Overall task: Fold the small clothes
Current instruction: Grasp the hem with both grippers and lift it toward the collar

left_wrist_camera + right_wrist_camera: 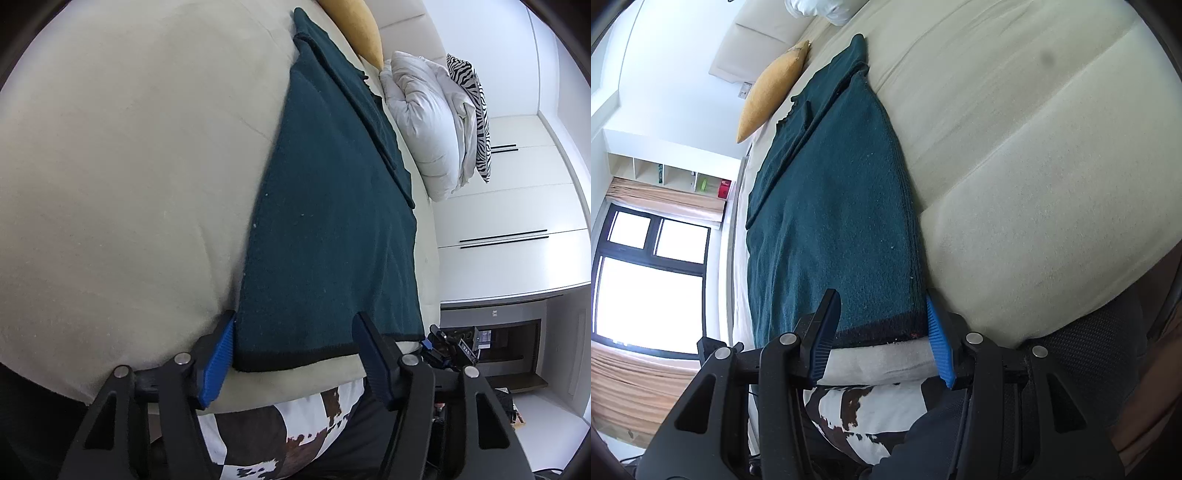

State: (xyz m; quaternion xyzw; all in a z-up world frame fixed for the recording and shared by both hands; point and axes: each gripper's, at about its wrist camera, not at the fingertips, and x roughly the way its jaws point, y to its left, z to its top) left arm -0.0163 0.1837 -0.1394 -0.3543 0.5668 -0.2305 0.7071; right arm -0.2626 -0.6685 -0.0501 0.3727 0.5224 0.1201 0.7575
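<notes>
Right now the dark teal garment (332, 221) lies flat on the cream bed (129, 166), stretched away from the near edge, with a narrower part folded on top at the far end. Its black hem (295, 356) is at the near edge of the bed, approx. between both tools. The left gripper (295, 354) has its fingers apart, one at the left corner of the hem and one over the cloth near the right side; they frame the hem but I cannot see that they press on it. The right gripper (882, 332) is the same, fingers apart around the other corner of the hem, w/ cloth between but no clear clamp. My judgement: to do this step well, both tools should close low on the hem corners at the same time, then lift evenly so the cloth does not twist. The left view shows a white duvet (424, 122), a zebra pillow (472, 110) and white drawers (509, 206); only the right view shows the window (646, 277) and shelves. A yellow cushion (768, 96) is in both.
</notes>
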